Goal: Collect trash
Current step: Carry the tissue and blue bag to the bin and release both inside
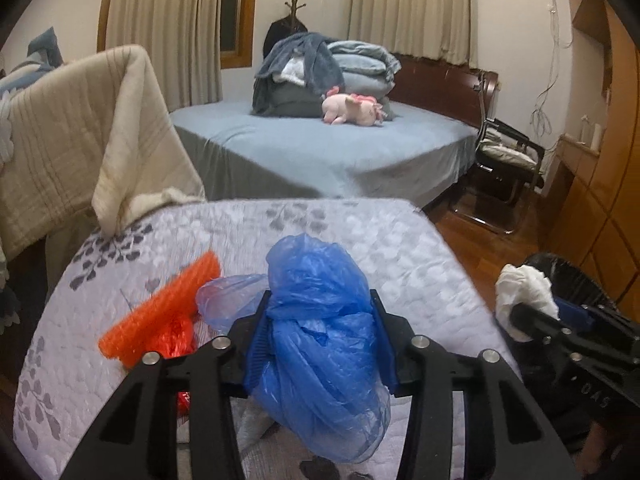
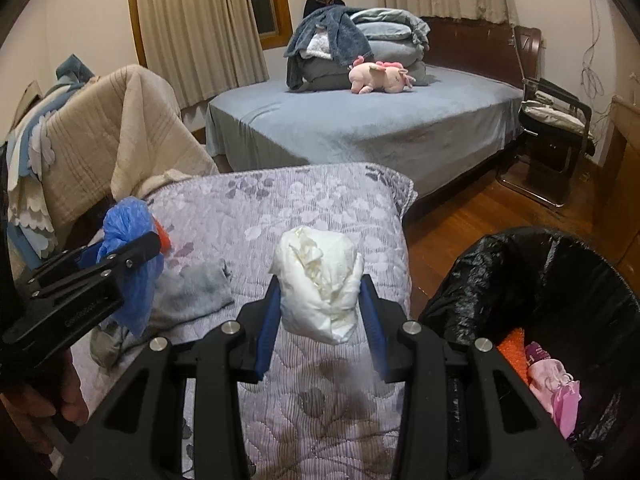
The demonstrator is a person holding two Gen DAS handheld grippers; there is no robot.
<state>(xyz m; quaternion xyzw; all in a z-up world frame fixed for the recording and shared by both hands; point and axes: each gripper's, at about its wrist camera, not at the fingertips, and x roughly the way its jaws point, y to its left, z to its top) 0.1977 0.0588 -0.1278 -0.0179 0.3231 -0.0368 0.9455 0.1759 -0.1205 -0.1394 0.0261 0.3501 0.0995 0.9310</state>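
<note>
Left gripper [image 1: 320, 332]: jaws pinching crumpled blue plastic bag [image 1: 320, 320], above floral quilted bed cover [image 1: 400, 248]. Right gripper [image 2: 320, 312]: jaws pinching wadded white tissue [image 2: 318, 280], beside black-lined trash bin [image 2: 520, 280]. Orange bubble wrap [image 1: 160, 312] lies on cover.

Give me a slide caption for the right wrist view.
Right gripper holds a white wad over the quilt, beside the black-lined bin.

Crumpled blue bag [image 1: 316, 344] and white wad [image 2: 320, 288] held aloft; orange mesh [image 1: 160, 316] on quilt
</note>
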